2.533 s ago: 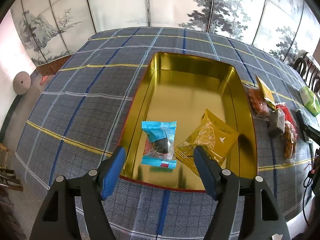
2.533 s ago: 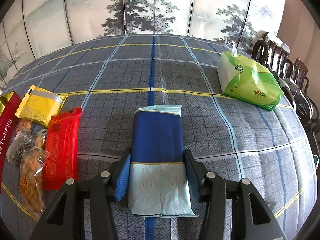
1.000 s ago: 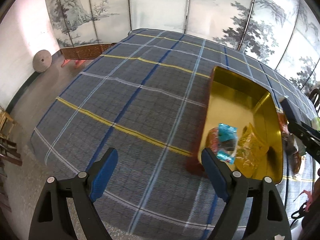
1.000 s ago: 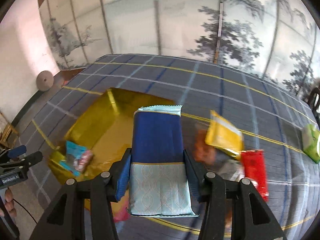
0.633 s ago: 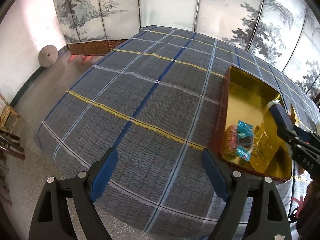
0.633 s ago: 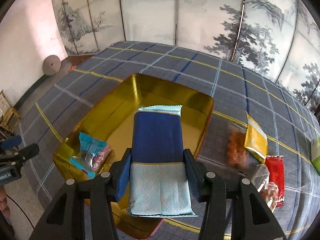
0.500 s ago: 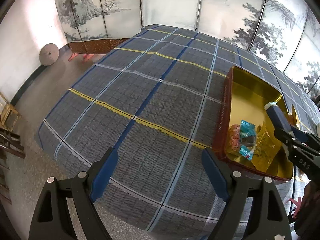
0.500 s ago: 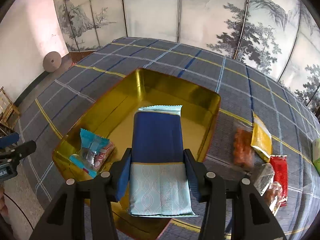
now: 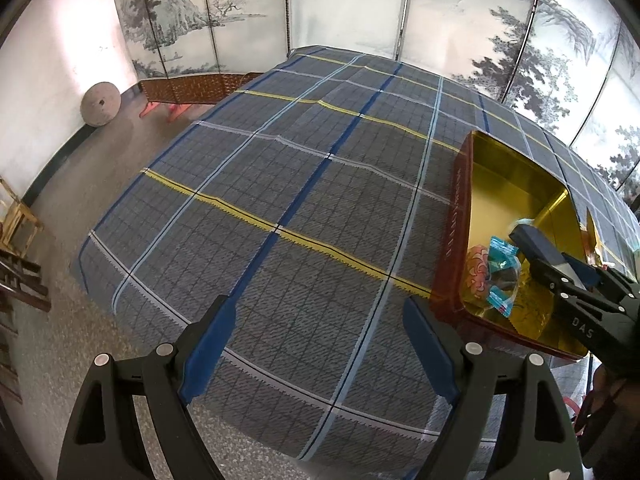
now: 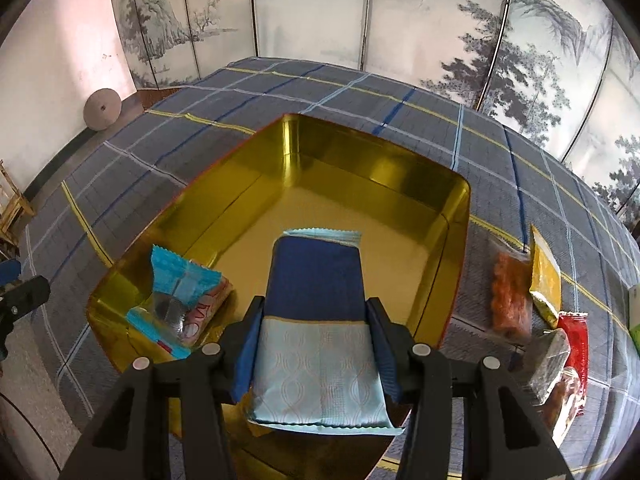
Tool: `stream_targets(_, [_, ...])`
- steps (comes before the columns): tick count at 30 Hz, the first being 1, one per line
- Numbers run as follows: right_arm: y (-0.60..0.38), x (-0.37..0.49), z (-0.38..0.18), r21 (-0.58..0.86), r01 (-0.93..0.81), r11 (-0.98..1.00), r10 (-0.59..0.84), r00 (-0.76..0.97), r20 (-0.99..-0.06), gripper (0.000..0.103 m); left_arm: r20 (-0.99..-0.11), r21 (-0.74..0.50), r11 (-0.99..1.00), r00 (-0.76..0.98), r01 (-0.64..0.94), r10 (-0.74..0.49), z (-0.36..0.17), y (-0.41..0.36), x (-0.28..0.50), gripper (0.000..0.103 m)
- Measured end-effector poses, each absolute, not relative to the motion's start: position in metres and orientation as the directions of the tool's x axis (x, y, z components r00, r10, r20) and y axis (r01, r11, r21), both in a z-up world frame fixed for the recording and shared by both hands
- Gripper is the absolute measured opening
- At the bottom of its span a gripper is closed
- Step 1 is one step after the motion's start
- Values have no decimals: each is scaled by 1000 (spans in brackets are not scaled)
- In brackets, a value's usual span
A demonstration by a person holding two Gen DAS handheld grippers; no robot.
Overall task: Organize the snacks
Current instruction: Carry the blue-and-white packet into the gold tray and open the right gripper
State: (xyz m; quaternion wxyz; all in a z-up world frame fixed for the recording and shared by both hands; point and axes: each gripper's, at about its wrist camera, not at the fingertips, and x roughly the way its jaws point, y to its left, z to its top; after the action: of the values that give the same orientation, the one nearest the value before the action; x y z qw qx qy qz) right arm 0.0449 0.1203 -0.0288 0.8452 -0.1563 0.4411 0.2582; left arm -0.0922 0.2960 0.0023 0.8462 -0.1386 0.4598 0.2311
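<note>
Placement is the step in hand, by my reading: the right gripper is gripping a blue snack packet by its long sides and holding it over the gold tin, which is sitting on a plaid tablecloth. The packet is hanging above the tin's floor, not resting on it. Its long axis is running along the line of the fingers, pointing away from the camera toward the tin's far wall; the dark blue end with a crimped pale seal is leading, and the pale patterned end is sitting nearest the camera. In the left wrist view the same packet is tilting nose down into the tin.

Inside the tin, at its left near corner, a light blue wrapped sweet is lying on top of a pink patterned one, and a gold wrapper shows beside them in the left wrist view. The middle and far part of the floor look bare, so the next move seems to call for lowering the packet flat onto that bare stretch, then spreading the jaws and lifting away.

The left gripper is standing wide apart with nothing between its fingers, hovering over the cloth just left of the tin.

More snacks are waiting on the cloth to the right of the tin: an orange bag, a yellow packet and a red packet.
</note>
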Motion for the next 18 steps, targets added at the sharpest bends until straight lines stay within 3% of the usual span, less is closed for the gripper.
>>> stream_targets(18, [119,45,-35,4,-582,813,319,440,-840,54,-848,-30,854,466,-520,254,-1,295,-94,83])
